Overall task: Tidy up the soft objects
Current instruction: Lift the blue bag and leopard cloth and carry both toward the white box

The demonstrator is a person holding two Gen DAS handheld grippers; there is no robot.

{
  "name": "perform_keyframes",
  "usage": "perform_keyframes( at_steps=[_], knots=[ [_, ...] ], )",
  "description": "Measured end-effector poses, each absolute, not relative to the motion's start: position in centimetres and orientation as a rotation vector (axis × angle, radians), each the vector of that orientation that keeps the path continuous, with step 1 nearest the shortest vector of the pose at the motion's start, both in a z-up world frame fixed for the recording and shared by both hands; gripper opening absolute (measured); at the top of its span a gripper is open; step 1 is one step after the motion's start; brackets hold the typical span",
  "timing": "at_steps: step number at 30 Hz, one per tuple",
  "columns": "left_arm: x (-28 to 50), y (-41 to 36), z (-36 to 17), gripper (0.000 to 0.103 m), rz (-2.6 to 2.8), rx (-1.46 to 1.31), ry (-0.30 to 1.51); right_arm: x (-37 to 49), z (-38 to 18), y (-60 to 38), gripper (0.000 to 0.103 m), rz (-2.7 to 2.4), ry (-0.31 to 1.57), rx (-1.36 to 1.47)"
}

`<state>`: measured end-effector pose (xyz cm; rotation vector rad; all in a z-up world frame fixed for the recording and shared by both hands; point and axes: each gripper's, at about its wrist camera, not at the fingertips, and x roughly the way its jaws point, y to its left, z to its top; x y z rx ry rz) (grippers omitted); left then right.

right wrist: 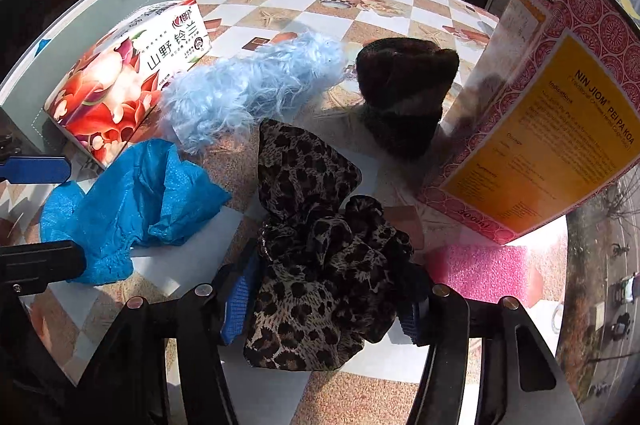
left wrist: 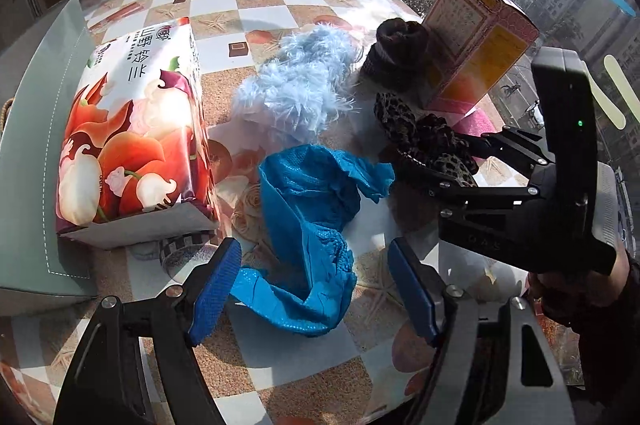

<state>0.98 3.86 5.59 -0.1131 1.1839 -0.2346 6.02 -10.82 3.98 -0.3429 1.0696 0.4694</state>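
Note:
A crumpled blue plastic cover (left wrist: 316, 225) lies on the checkered table between the pads of my open left gripper (left wrist: 316, 289); it also shows in the right wrist view (right wrist: 128, 209). My right gripper (right wrist: 328, 299) is closed around a leopard-print scrunchie (right wrist: 316, 257), seen in the left wrist view (left wrist: 424, 141) with the right gripper (left wrist: 432, 161) on it. A fluffy light-blue piece (left wrist: 296, 85) (right wrist: 248, 85) and a dark brown knitted piece (left wrist: 396, 53) (right wrist: 404, 93) lie farther back.
A floral tissue pack (left wrist: 132, 129) (right wrist: 124, 77) leans on a grey-green paper bag (left wrist: 40, 145) at the left. A red-and-yellow medicine box (left wrist: 476, 41) (right wrist: 548, 113) stands at the right, a pink sponge (right wrist: 484, 269) in front of it. A window is behind.

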Motion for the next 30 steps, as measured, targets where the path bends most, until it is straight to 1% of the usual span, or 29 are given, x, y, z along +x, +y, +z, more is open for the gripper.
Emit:
perform_keyframes(
  at_steps=[1, 2, 4, 8, 11, 12, 13, 14, 15, 17, 23, 30],
  knots=[
    [1.1, 3.6, 5.3, 0.079, -0.227, -0.093, 1.190, 5.9, 4.1, -11.2, 0.049, 0.458, 1.071, -0.337],
    [1.1, 3.2, 5.0, 0.079, -0.220, -0.070, 1.194, 5.9, 4.3, -11.6, 0.045, 0.445, 1.073, -0.321],
    [1.3, 2.5, 4.3, 0.079, -0.215, -0.025, 1.203, 5.4, 5.1, -13.1, 0.041, 0.445, 1.078, -0.229],
    [1.3, 1.6, 3.1, 0.080, -0.201, 0.016, 1.212, 2.7, 7.2, -15.6, 0.040, 0.422, 1.056, -0.120],
    [1.6, 1.4, 2.5, 0.080, -0.197, 0.015, 1.201, 1.1, 7.6, -16.8, 0.040, 0.380, 1.065, -0.081],
    [1.6, 1.3, 2.6, 0.071, -0.203, 0.023, 1.193, 0.9, 7.4, -17.0, 0.040, 0.368, 1.077, -0.076],
    [1.7, 1.2, 2.8, 0.058, -0.205, 0.035, 1.184, 0.8, 6.9, -17.1, 0.040, 0.361, 1.090, -0.076],
    [1.8, 1.1, 3.0, 0.025, -0.224, 0.029, 1.189, 0.9, 6.4, -17.0, 0.040, 0.352, 1.105, -0.076],
    [1.8, 1.3, 3.1, 0.018, -0.242, -0.005, 1.206, 0.9, 6.0, -17.0, 0.040, 0.344, 1.117, -0.075],
    [1.5, 1.8, 3.3, 0.017, -0.244, -0.053, 1.211, 1.0, 5.6, -17.2, 0.041, 0.340, 1.127, -0.061],
    [0.4, 1.9, 3.7, 0.017, -0.237, -0.077, 1.212, 0.8, 5.9, -17.6, 0.040, 0.331, 1.113, -0.047],
    [0.2, 0.8, 3.9, 0.017, -0.260, -0.048, 1.207, 0.4, 6.1, -18.0, 0.040, 0.303, 1.109, -0.042]
  ],
)
